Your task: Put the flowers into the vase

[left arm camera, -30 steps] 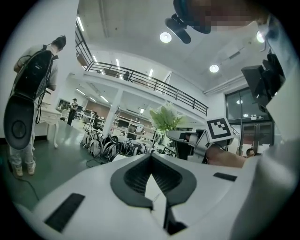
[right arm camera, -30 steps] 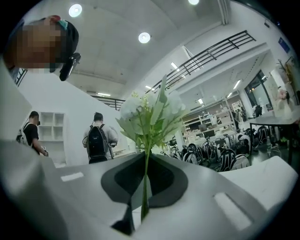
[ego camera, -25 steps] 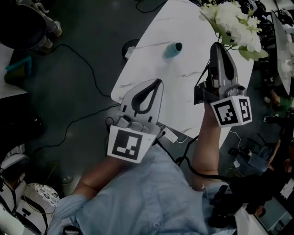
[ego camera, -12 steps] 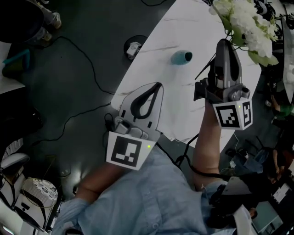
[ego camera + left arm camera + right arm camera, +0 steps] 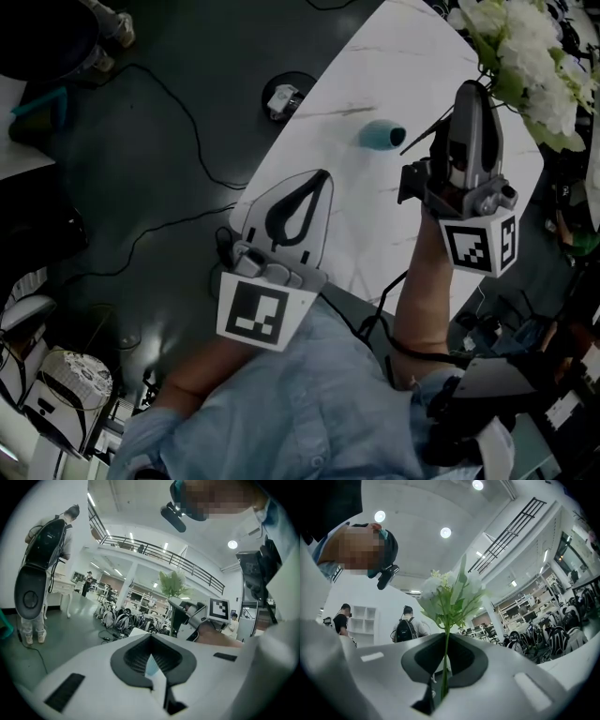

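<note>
On the white marble-patterned oval table top (image 5: pixel 375 66) the small teal vase (image 5: pixel 379 135) sat clear of both your tools, its dark mouth showing on the side nearer your right gripper (image 5: pixel 469 90). Whether it stood upright or lay on its side could not be told from the head view.

Your right gripper was pinched tight on the thin green stem (image 5: pixel 446 660) of the bunch of white flowers with green leaves (image 5: pixel 530 58). In the right gripper view the stem ran up between the two pads and the blooms spread out above the jaw tips. In the head view the blooms hung beyond the tip of that gripper, near the table's far right edge and well apart from the vase. The gripper itself was just to the right of the vase, not touching it.

Your left gripper (image 5: pixel 323 174) was over the near left edge of the table, its jaws closed together with nothing held. In the left gripper view a sliver of the vase (image 5: pixel 151 666) showed through the hollow between them.

The square-marker cube on each gripper, left (image 5: pixel 258 314) and right (image 5: pixel 480 246), faced you, above your light blue shirt (image 5: pixel 309 412). Thin black cables (image 5: pixel 178 122) trailed over the dark grey floor (image 5: pixel 141 206) left of the table
</note>
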Demonstrator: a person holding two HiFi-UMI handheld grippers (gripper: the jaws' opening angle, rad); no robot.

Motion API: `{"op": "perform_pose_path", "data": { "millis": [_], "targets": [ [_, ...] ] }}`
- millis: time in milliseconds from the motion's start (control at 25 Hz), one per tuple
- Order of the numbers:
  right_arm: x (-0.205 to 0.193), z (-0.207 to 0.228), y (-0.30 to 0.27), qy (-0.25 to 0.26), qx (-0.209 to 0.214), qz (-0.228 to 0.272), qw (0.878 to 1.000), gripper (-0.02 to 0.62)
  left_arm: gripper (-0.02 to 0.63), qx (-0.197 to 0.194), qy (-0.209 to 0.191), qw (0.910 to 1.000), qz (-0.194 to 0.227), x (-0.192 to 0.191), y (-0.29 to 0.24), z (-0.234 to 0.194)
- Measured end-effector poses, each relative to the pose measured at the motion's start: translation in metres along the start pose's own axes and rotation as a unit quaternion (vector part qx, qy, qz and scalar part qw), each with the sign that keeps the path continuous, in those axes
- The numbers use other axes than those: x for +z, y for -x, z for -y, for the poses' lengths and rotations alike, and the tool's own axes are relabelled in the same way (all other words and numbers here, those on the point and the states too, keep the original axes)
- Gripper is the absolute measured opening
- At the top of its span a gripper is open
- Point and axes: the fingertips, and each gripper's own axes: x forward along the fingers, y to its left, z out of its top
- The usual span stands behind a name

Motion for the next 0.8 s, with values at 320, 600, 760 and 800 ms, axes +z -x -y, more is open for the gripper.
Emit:
{"op": "perform_pose_path", "data": {
  "millis": [320,600,760,800],
  "targets": [
    [-0.004,0.005,0.003,-0.004,0.017,0.015,1.000,0.009,0.005,0.005,0.002,1.0000,-0.003,-0.007,-0.008,0.001],
    [-0.007,0.009,0.005,-0.012,0.023,0.024,0.999,0.009,0.005,0.006,0.003,0.9999,-0.012,-0.008,-0.012,0.003],
    [-0.007,0.008,0.003,-0.012,0.029,0.028,0.999,0.009,0.005,0.009,0.001,0.9999,-0.014,-0.010,-0.012,0.003],
    [-0.007,0.008,0.004,-0.011,0.029,0.028,0.999,0.009,0.005,0.008,0.000,0.9999,-0.015,-0.009,-0.012,0.004]
  ]
}}
